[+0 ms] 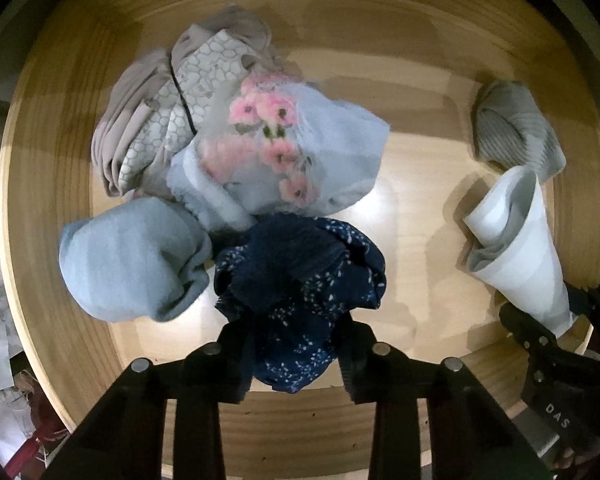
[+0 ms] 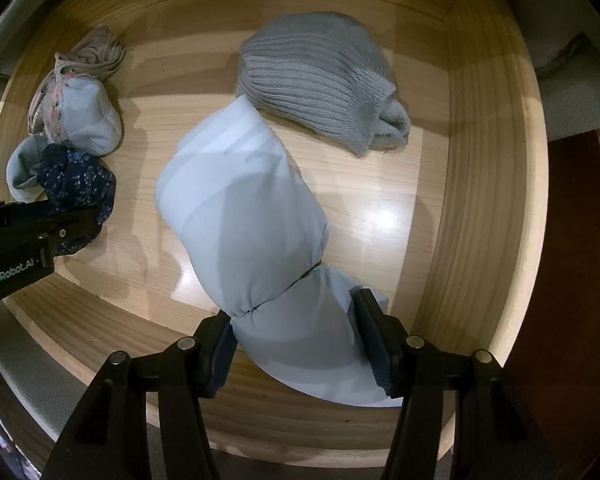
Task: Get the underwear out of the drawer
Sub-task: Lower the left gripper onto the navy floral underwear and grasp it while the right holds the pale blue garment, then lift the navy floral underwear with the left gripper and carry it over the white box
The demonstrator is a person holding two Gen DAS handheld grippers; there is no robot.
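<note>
We are gripping from straight above: our left gripper (image 1: 296,350) is pinching the navy speckled underwear (image 1: 300,276) at its near edge, and our right gripper (image 2: 300,344) is clamping the pale blue roll (image 2: 244,208), its long axis running away across the wooden drawer (image 2: 480,200) toward the grey knit bundle (image 2: 320,76).

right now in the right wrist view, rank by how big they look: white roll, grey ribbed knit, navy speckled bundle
1. white roll, though it is nearest the camera
2. grey ribbed knit
3. navy speckled bundle, farther off and partly hidden
</note>
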